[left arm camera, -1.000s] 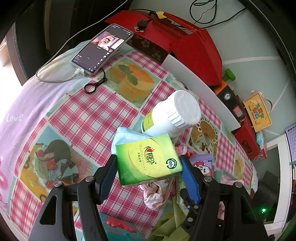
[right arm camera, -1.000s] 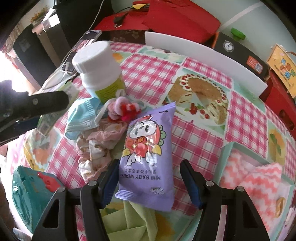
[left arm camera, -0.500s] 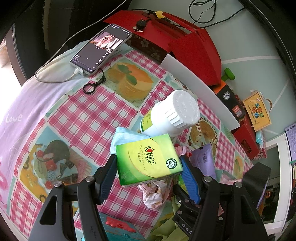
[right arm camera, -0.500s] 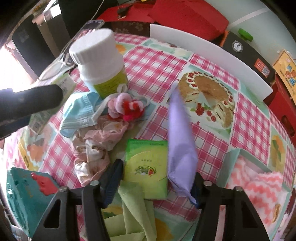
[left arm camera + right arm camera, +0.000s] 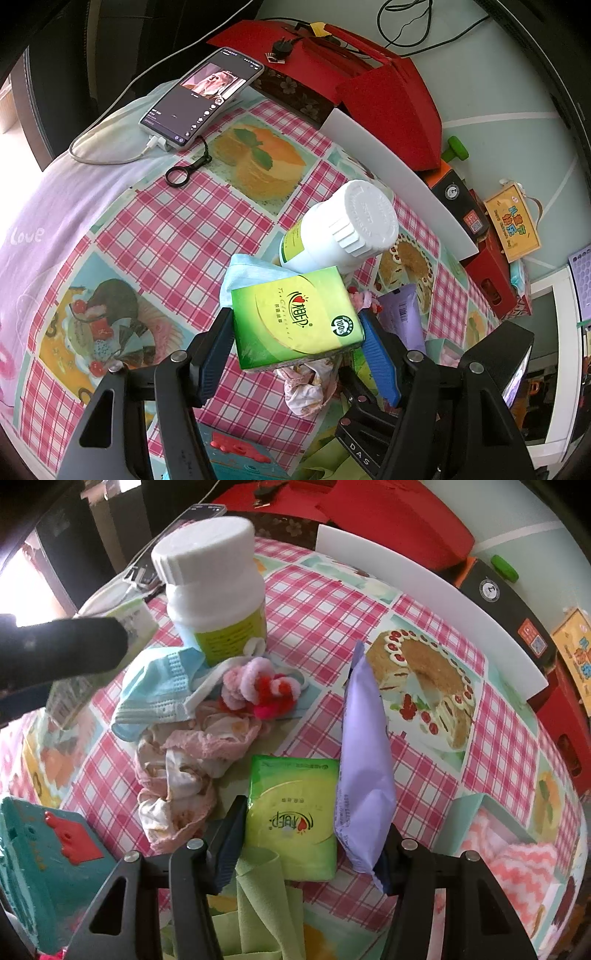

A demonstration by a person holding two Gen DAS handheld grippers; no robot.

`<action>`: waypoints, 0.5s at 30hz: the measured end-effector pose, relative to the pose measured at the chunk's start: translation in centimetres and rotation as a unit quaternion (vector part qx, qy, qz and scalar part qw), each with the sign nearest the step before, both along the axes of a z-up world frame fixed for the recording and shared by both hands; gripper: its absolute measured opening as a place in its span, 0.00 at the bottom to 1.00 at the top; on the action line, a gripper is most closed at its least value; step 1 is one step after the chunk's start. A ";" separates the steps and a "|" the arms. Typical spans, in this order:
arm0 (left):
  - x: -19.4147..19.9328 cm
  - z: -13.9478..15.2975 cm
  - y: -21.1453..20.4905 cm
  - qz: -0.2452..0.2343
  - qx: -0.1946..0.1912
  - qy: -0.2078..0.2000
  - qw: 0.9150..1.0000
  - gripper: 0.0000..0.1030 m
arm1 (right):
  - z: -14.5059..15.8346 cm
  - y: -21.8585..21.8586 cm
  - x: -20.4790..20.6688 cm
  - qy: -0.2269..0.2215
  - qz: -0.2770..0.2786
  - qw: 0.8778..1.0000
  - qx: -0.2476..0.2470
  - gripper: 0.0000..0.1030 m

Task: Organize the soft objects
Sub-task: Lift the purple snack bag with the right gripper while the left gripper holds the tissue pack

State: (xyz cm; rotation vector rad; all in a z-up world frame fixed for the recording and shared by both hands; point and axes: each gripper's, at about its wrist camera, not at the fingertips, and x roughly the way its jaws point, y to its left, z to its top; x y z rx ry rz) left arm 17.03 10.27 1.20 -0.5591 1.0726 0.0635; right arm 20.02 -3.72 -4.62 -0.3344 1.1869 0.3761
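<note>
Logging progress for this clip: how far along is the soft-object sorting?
Nothing looks sorted yet. The left gripper holds a green tissue pack; the right gripper straddles another tissue pack and purple wipes. The mask, scrunchie and cloth remain loose.

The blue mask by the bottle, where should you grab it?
Probably pinch the bunched blue middle of the mask, coming from straight above. It lies crumpled and low on the cloth, one edge sits close against the white bottle, and its white loops trail toward the pink fluffy tie, so a sideways grab would likely snag those.
</note>
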 end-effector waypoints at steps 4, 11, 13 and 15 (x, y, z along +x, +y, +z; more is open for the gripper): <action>0.0 -0.1 0.0 -0.002 0.001 0.001 1.000 0.66 | -0.1 0.3 0.1 0.000 0.001 1.000 0.003 0.59; 0.0 -0.1 -0.1 -0.004 0.002 0.002 1.000 0.66 | -0.1 0.1 0.2 -0.003 0.000 1.000 0.011 0.59; 0.1 -0.2 -0.1 -0.003 0.002 0.003 1.000 0.66 | 0.1 -0.3 0.1 -0.004 0.001 1.000 0.018 0.56; 0.1 -0.2 -0.1 -0.003 0.003 0.003 1.000 0.66 | 0.3 -0.6 -0.1 -0.004 -0.002 1.000 0.022 0.55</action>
